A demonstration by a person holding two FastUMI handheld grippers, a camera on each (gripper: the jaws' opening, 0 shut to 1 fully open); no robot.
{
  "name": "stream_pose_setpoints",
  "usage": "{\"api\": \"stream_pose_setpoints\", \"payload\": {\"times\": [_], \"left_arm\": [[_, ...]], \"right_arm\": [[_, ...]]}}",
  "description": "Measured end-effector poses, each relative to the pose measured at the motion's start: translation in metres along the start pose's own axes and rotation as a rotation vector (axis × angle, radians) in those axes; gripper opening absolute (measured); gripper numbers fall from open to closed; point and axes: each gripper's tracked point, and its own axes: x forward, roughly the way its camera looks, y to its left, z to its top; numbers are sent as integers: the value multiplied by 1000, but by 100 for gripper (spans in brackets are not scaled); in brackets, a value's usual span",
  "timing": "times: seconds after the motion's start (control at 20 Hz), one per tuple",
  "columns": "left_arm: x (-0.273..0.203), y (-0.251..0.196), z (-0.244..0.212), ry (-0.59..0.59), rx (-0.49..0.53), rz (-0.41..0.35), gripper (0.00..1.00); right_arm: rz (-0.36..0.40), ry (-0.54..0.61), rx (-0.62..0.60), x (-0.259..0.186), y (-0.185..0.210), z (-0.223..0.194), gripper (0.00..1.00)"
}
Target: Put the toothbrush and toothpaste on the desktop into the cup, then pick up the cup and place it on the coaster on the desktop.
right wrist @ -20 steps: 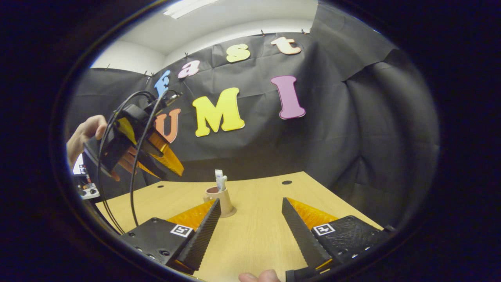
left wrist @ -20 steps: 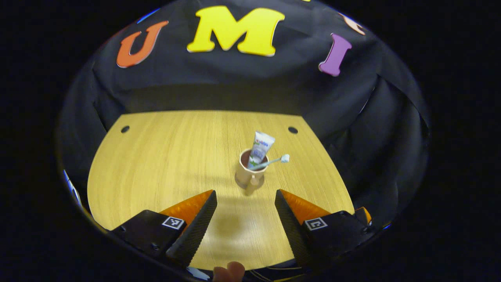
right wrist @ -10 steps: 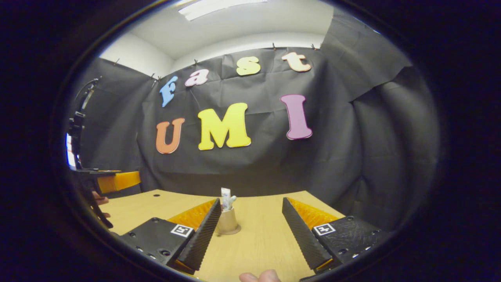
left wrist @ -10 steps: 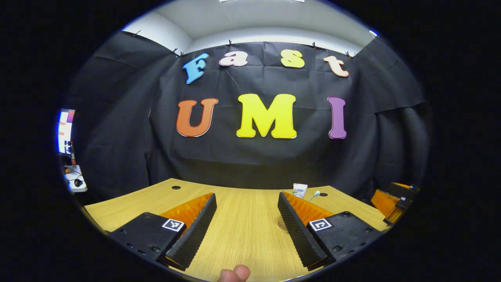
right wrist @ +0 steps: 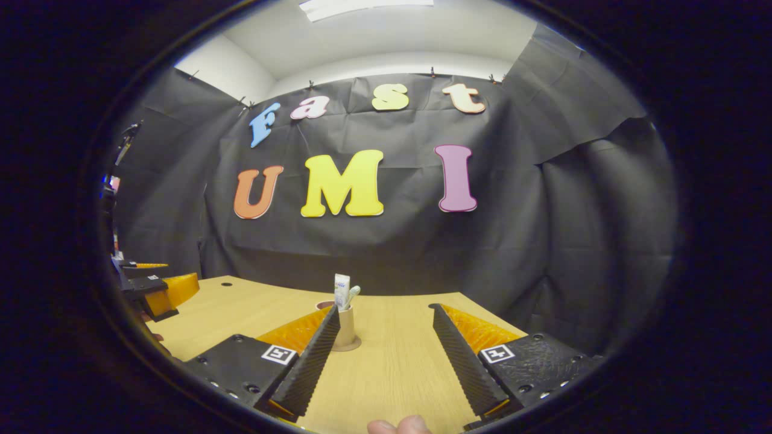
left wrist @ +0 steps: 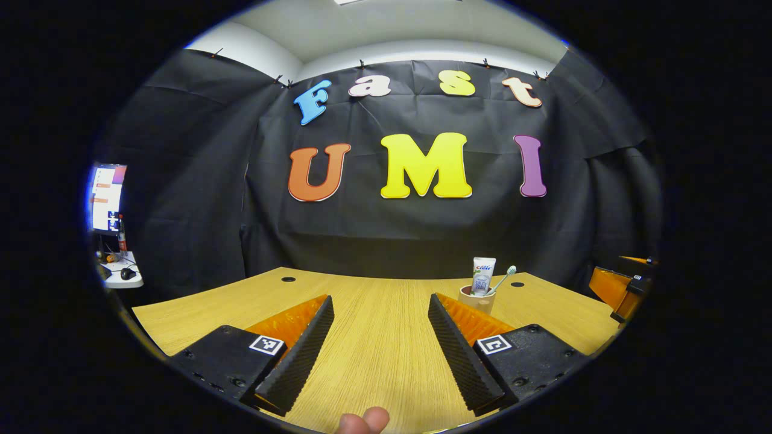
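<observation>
Left gripper view: my left claw [left wrist: 380,337] hangs low over the desk [left wrist: 374,361], fingers spread wide, gripping nothing. Right of it the cup [left wrist: 476,299] stands upright, toothpaste [left wrist: 483,276] and toothbrush [left wrist: 502,279] poking out of it. Right gripper view: left gripper [right wrist: 151,289] at far left edge. Cup [right wrist: 345,327] sits on the coaster [right wrist: 353,346], just behind my left finger. My right claw [right wrist: 381,346] gapes wide too, holding nothing.

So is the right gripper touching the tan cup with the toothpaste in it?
Apart. In the right gripper view the right gripper is open low over the wooden desktop, and the tan cup stands farther off, beyond its fingers.
</observation>
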Motion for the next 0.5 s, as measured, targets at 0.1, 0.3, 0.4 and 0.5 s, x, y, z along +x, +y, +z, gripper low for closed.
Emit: {"api": "stream_pose_setpoints", "payload": {"times": [0.1,0.3,0.4,0.5], "left_arm": [[0,-2,1,-8,13,-9,100],[-1,-4,0,-26,33,-20,100],[0,-4,-2,-27,37,-18,100],[0,-5,-5,-20,30,-28,99]], "right_arm": [[-2,6,0,2,0,-2,95],[-3,2,-3,2,2,-1,95],[-2,3,-3,1,3,-3,95],[-8,7,1,1,1,-3,95]]}}
